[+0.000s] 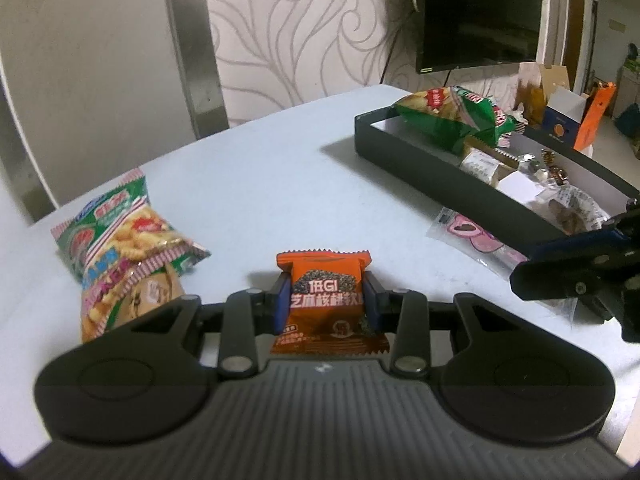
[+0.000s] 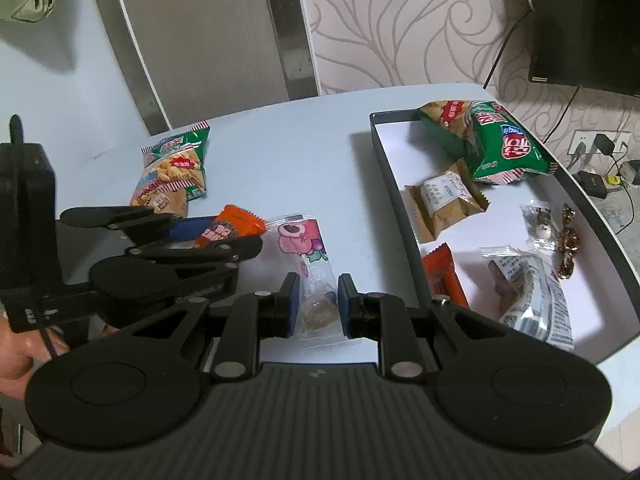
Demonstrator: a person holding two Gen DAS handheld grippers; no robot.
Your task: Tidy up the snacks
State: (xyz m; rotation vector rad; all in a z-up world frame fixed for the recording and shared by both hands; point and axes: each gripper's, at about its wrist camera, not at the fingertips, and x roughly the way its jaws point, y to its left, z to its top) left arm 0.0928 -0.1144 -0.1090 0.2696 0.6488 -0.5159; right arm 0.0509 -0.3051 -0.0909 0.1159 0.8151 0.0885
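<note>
My left gripper [image 1: 325, 300] is shut on an orange snack packet [image 1: 325, 300], which also shows in the right wrist view [image 2: 232, 226], held just above the pale blue table. My right gripper [image 2: 318, 300] is open, its pads on either side of a clear pink-printed candy packet [image 2: 310, 268] lying on the table; that packet also shows in the left wrist view [image 1: 472, 236]. A black tray [image 2: 394, 184] with a white floor holds several snacks, among them green chip bags [image 2: 500, 144] and a brown packet [image 2: 444, 200].
Two green-and-red chip bags [image 1: 120, 232] lie on the table at the left, also in the right wrist view [image 2: 176, 172]. A TV [image 1: 480, 12], boxes [image 1: 568, 116] and a wall socket with cables [image 2: 600, 152] stand beyond the table.
</note>
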